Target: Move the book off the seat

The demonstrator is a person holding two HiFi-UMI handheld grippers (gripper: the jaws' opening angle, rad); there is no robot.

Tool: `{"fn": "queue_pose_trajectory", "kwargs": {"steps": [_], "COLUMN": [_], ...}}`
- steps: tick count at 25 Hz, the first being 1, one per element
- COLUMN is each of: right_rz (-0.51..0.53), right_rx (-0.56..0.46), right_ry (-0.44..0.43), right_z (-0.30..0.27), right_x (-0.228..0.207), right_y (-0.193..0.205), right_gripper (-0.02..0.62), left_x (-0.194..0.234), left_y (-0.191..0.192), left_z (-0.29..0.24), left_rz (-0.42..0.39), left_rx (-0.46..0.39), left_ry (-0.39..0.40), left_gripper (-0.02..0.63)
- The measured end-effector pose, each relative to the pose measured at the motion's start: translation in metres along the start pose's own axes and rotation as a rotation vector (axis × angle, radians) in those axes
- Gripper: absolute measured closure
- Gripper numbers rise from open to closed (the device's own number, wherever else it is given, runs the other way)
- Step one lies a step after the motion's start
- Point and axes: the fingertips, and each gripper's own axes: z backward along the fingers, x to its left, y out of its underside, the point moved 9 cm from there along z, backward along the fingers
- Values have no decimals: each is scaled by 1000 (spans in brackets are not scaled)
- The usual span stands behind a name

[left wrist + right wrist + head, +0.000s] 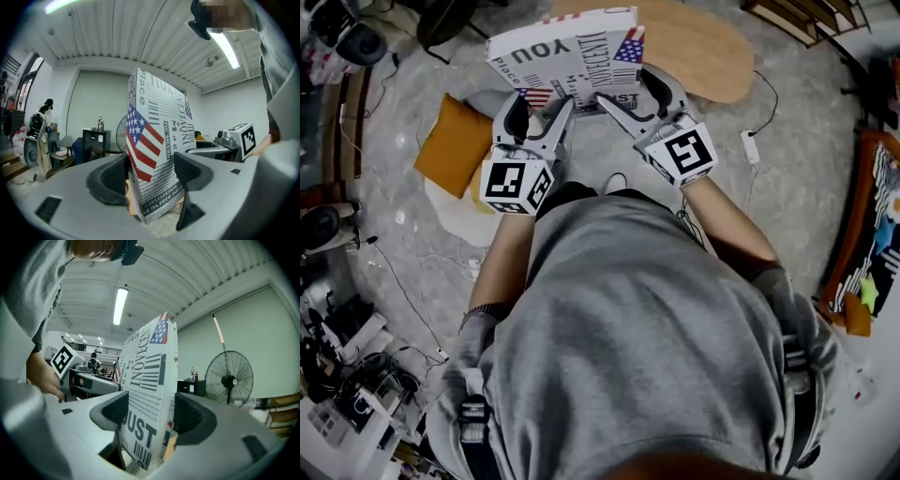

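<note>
While the left gripper (539, 105) and the right gripper (637, 98) clamp it side by side, the book (567, 58) sits at upper centre of the head view, held in the air over the grey floor (787, 169). In each gripper view the jaws stand wide, with the pads pressed on the book's covers. An orange cushion (455, 145) lies at left.
</note>
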Motion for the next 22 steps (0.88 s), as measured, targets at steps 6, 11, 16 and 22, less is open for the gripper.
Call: {"fn": "queue_pose_trajectory", "kwargs": {"steps": [6, 11, 16, 22], "right_rz": [-7, 0, -7, -22], "right_rx": [18, 34, 67, 105], "right_ry": [158, 248, 343, 422], "right_z": [41, 40, 40, 23], "right_x": [-71, -86, -132, -184], "right_y": [5, 10, 17, 23], "right_gripper": [278, 278, 278, 278], "left_x": [-39, -32, -33, -20], "left_y": [-4, 1, 6, 7], "left_z": [-89, -121, -186, -257], "left_rz": [-48, -42, -30, -22], "left_rx": [3, 0, 14, 34], "left_ry": [148, 240, 336, 419], "left_gripper": [278, 278, 278, 278]}}
